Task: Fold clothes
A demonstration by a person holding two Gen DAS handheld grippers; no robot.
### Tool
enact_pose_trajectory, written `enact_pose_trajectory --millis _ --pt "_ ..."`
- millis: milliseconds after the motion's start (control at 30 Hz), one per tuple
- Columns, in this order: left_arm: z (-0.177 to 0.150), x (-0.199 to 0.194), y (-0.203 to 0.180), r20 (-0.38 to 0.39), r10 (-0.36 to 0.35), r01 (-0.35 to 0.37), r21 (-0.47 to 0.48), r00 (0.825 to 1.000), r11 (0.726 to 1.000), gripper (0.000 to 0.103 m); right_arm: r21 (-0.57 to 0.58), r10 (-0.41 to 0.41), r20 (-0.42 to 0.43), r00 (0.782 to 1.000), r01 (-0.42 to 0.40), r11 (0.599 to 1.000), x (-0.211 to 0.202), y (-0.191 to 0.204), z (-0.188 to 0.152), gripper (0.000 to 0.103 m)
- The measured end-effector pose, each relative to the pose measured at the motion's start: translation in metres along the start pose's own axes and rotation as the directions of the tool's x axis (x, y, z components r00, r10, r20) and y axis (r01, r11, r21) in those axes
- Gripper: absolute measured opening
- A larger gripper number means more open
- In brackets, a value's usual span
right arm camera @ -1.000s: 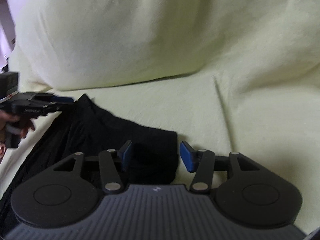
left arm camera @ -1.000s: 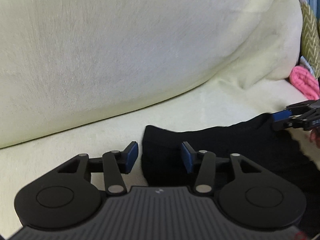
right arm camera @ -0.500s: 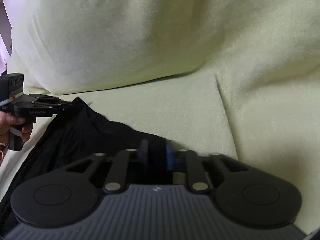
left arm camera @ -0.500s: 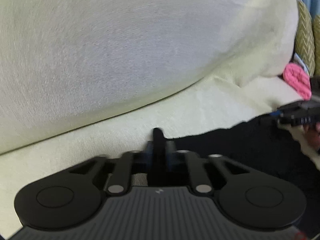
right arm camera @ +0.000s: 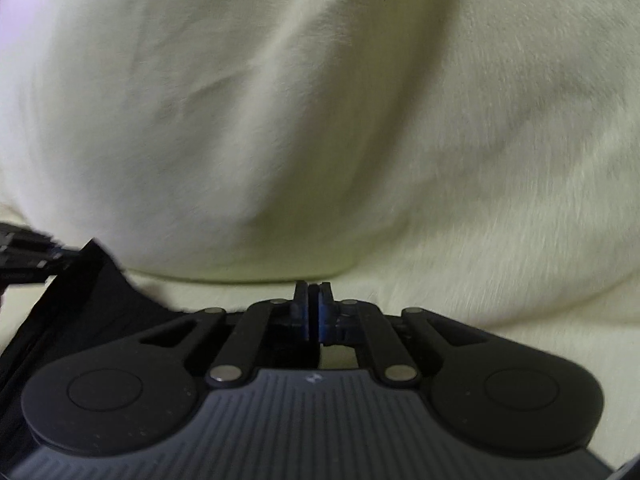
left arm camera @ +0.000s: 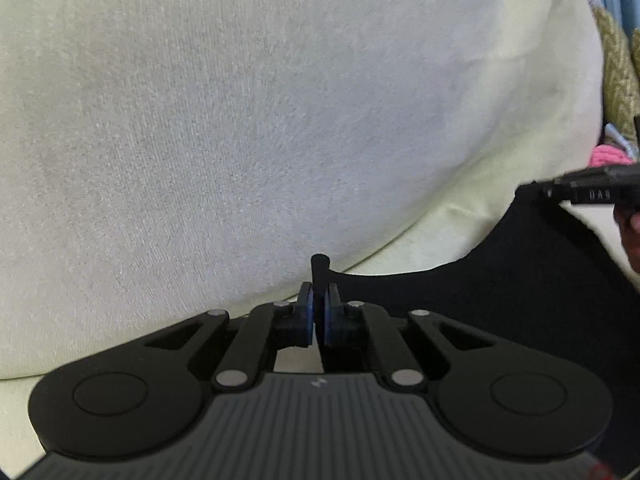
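A black garment (left arm camera: 500, 296) hangs stretched between my two grippers above a pale yellow-green sofa. My left gripper (left arm camera: 319, 300) is shut on one corner, and a small tab of black cloth sticks up between its blue pads. My right gripper (right arm camera: 314, 300) is shut on the other corner; the cloth (right arm camera: 80, 304) falls away to the lower left. In the left wrist view the right gripper (left arm camera: 568, 190) shows at the right edge, pinching the cloth. In the right wrist view the left gripper (right arm camera: 48, 258) shows at the left edge.
A large pale yellow-green back cushion (left arm camera: 240, 120) fills the view behind the garment, and the seat (right arm camera: 500, 272) lies below it. A pink knitted item (left arm camera: 608, 156) and an olive patterned cushion (left arm camera: 618, 72) sit at the far right.
Both grippers went from open around the garment's corners to shut on them, then lifted. The cloth has risen off the seat and now hangs between them.
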State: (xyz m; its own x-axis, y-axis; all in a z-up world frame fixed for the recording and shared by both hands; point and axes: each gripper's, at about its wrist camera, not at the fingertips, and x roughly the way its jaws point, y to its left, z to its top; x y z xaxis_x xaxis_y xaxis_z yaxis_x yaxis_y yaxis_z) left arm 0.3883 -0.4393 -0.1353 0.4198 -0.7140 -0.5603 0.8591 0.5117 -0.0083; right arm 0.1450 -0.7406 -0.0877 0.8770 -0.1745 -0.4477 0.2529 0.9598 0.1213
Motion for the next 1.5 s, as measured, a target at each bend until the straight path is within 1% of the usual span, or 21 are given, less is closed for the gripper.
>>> enact_pose_trajectory --millis 133,233,367,400,467,500,533,567,600,633,733,767,867,1000,1067,1167,1233,1333,1433,1467,1500 --pt "-0.003 0.016 0.006 -0.021 0.034 -0.035 -0.020 0.999 0.999 0.003 -0.049 -0.034 -0.014 0.999 0.033 0.998 0.021 0.006 0.003 0.002" --pt "-0.009 0.029 0.007 -0.081 0.055 -0.056 -0.003 0.995 0.998 0.003 -0.080 -0.038 -0.065 0.997 0.033 0.996 0.037 0.009 -0.011 0.002" --pt "-0.019 0.034 0.007 -0.080 0.078 -0.076 0.025 0.994 0.997 0.004 -0.110 -0.041 -0.134 0.990 0.026 0.994 0.057 0.012 -0.030 0.003" --pt "-0.020 0.034 0.007 -0.075 0.080 -0.078 0.027 0.994 0.997 0.009 -0.107 -0.035 -0.146 0.989 0.020 0.994 0.059 0.012 -0.034 0.004" --pt "-0.021 0.033 0.009 -0.070 0.085 -0.084 0.026 0.994 0.996 0.018 -0.131 -0.051 -0.134 0.990 0.034 0.991 0.056 0.015 -0.034 0.007" --pt "-0.021 0.031 0.011 -0.073 0.086 -0.085 0.017 0.994 0.996 0.033 -0.142 -0.071 -0.135 0.988 0.051 0.989 0.054 0.016 -0.033 0.017" --pt "-0.021 0.027 0.013 -0.077 0.097 -0.097 0.002 0.992 0.995 0.039 -0.159 -0.106 -0.141 0.984 0.083 0.984 0.049 0.017 -0.030 0.035" --pt "-0.021 0.022 0.015 -0.081 0.106 -0.108 -0.014 0.991 0.994 0.044 -0.169 -0.141 -0.137 0.980 0.117 0.979 0.043 0.018 -0.028 0.042" --pt "-0.023 0.016 0.018 -0.083 0.113 -0.116 -0.033 0.990 0.993 0.044 -0.174 -0.180 -0.131 0.975 0.156 0.972 0.032 0.020 -0.024 0.046" --pt "-0.025 0.007 0.021 -0.087 0.116 -0.122 -0.057 0.989 0.991 0.044 -0.177 -0.219 -0.125 0.968 0.195 0.965 0.020 0.021 -0.021 0.046" --pt "-0.037 -0.032 0.030 -0.082 0.108 -0.118 -0.134 0.991 0.984 0.044 -0.131 -0.237 -0.127 0.963 0.221 0.966 -0.034 0.029 -0.014 0.046" --pt "-0.042 -0.047 0.031 -0.079 0.099 -0.110 -0.157 0.992 0.981 0.044 -0.112 -0.230 -0.122 0.966 0.217 0.970 -0.057 0.034 -0.014 0.046" --pt "-0.063 -0.090 0.020 -0.095 0.056 -0.074 -0.191 0.994 0.979 0.043 -0.100 -0.167 -0.121 0.978 0.155 0.983 -0.128 0.064 -0.029 0.046" --pt "-0.089 -0.156 -0.015 -0.141 -0.016 -0.006 -0.157 0.990 0.988 0.043 -0.102 -0.090 -0.120 0.989 0.078 0.992 -0.222 0.119 -0.066 0.046" --pt "-0.107 -0.188 -0.033 -0.177 -0.066 0.041 -0.138 0.982 0.990 0.043 -0.055 -0.063 -0.124 0.990 0.056 0.997 -0.265 0.145 -0.090 0.046" --pt "-0.137 -0.216 -0.069 -0.250 -0.153 0.125 -0.122 0.956 0.985 0.043 0.032 -0.011 -0.149 0.989 0.015 0.999 -0.315 0.176 -0.128 0.045" --pt "-0.154 -0.229 -0.088 -0.281 -0.184 0.160 -0.105 0.942 0.981 0.043 0.046 0.008 -0.186 0.983 0.001 0.999 -0.337 0.201 -0.159 0.045" --pt "-0.176 -0.247 -0.110 -0.314 -0.213 0.194 -0.090 0.925 0.977 0.042 0.077 0.049 -0.227 0.973 -0.032 0.997 -0.355 0.237 -0.197 0.044" --pt "-0.192 -0.255 -0.124 -0.339 -0.204 0.194 -0.062 0.919 0.979 0.040 0.070 0.059 -0.273 0.960 -0.042 0.997 -0.354 0.271 -0.223 0.041" --pt "-0.197 -0.255 -0.128 -0.344 -0.196 0.190 -0.053 0.918 0.980 0.033 0.058 0.060 -0.277 0.959 -0.046 0.997 -0.352 0.281 -0.229 0.040" --pt "-0.200 -0.254 -0.132 -0.343 -0.187 0.183 -0.046 0.921 0.982 0.031 0.028 0.055 -0.269 0.962 -0.050 0.998 -0.349 0.292 -0.230 0.040"
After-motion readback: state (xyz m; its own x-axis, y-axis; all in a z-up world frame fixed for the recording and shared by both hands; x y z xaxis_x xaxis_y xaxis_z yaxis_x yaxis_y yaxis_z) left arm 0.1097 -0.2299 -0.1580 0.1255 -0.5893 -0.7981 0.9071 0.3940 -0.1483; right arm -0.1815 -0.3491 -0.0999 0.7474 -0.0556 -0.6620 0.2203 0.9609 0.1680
